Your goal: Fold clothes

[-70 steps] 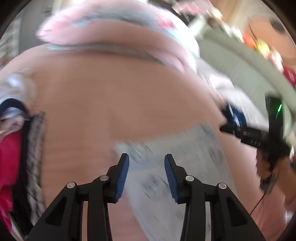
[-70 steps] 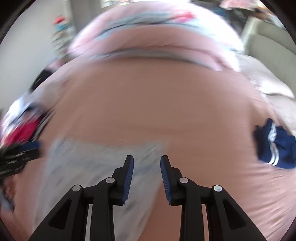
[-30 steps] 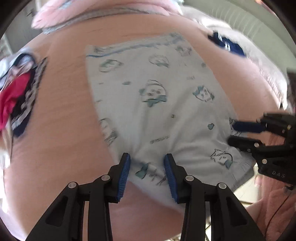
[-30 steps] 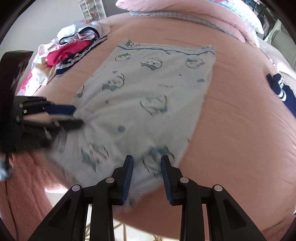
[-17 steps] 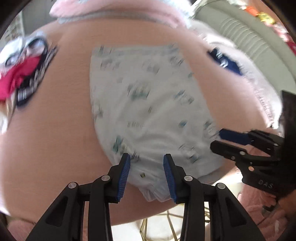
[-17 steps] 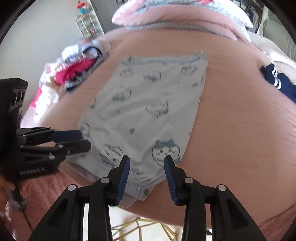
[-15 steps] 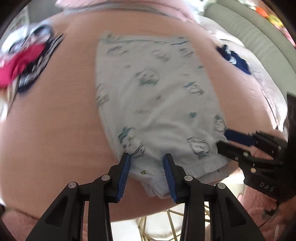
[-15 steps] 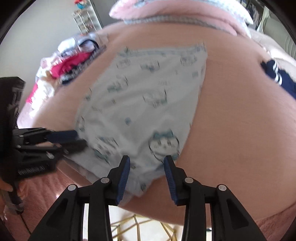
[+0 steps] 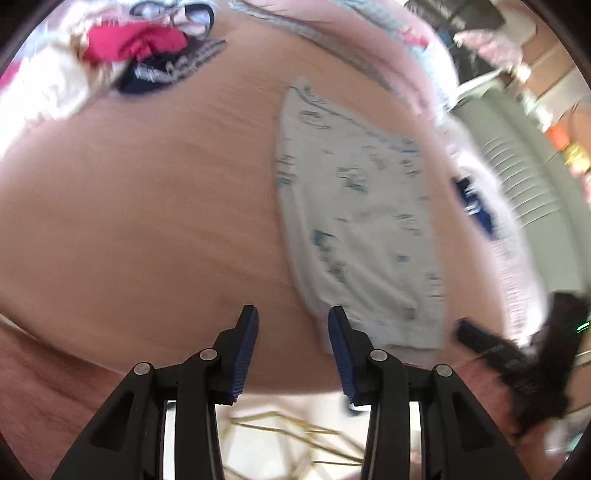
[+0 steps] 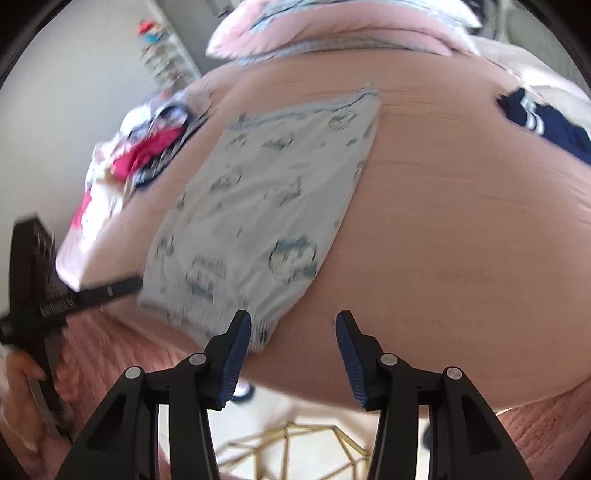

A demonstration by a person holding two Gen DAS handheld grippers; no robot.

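Pink bed (image 10: 461, 221), flat printed garment (image 10: 266, 199)

Bed cover (image 10: 461, 229): pink, smooth, fills most of both views.
Pillows (image 10: 332, 26): pink, at the far end of the bed.
Gold wire frame (image 10: 295, 446): on the floor, below the near bed edge.
Shelf (image 10: 162, 55): far off by the wall, blurry.

Shorts (image 9: 354, 229): print blurred, motifs unreadable. Clothes pile (image 9: 122, 55): smeared, items indistinct. Navy garment (image 10: 546, 125): cut off at frame edge.
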